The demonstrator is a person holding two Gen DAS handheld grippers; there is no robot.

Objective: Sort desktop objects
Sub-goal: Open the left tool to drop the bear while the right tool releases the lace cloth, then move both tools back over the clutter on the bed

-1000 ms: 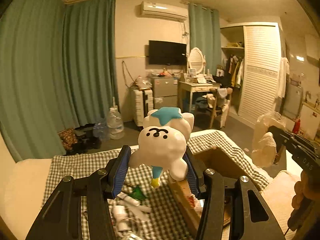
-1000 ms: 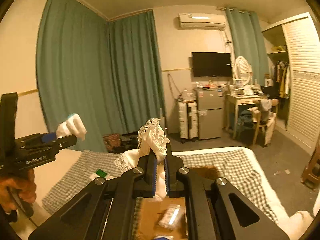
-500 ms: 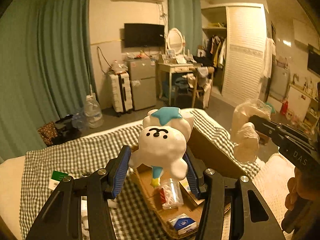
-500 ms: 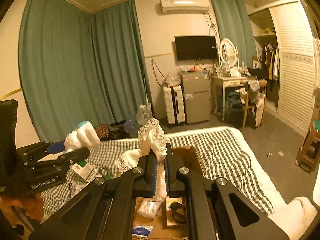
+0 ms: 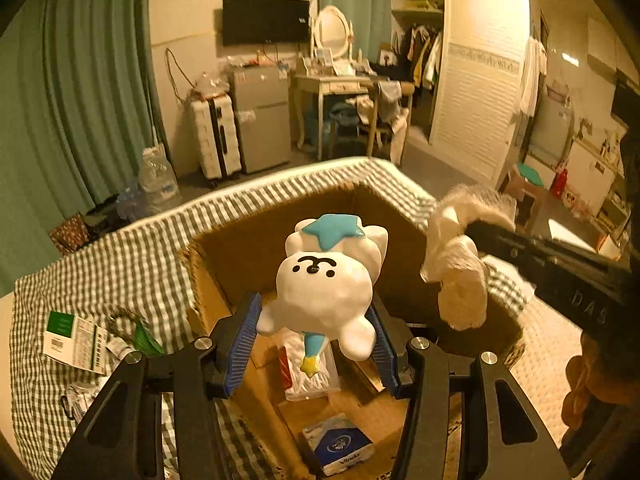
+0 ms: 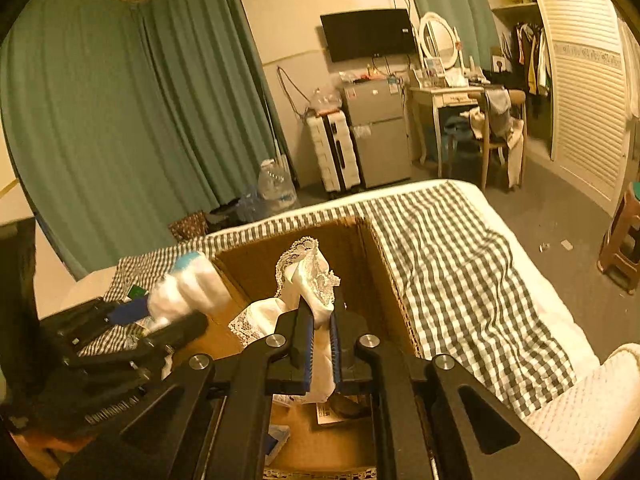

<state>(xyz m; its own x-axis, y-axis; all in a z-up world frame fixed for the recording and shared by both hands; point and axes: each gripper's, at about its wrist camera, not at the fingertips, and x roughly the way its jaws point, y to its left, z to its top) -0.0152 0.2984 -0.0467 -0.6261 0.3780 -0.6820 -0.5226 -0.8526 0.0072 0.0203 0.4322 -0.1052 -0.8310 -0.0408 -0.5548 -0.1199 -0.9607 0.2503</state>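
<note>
My left gripper (image 5: 316,344) is shut on a white bear figurine (image 5: 326,280) with a blue star, held upside down over the open cardboard box (image 5: 248,240). My right gripper (image 6: 320,334) is shut on a white lace cloth (image 6: 308,276), held over the same box (image 6: 384,280). The cloth (image 5: 460,264) also shows at the right of the left wrist view. The figurine (image 6: 188,288) shows at the left of the right wrist view. In the box lie a tissue pack (image 5: 338,444) and a clear packet (image 5: 310,372).
The box sits on a green checked cloth (image 5: 120,264) over a bed. Left of the box lie a green and white carton (image 5: 74,340) and other small items. A white quilt (image 6: 580,408) lies at the right. The room's furniture stands behind.
Both grippers have moved forward and tilted down over the box, each still holding its object. The box interior now fills more of both views.
</note>
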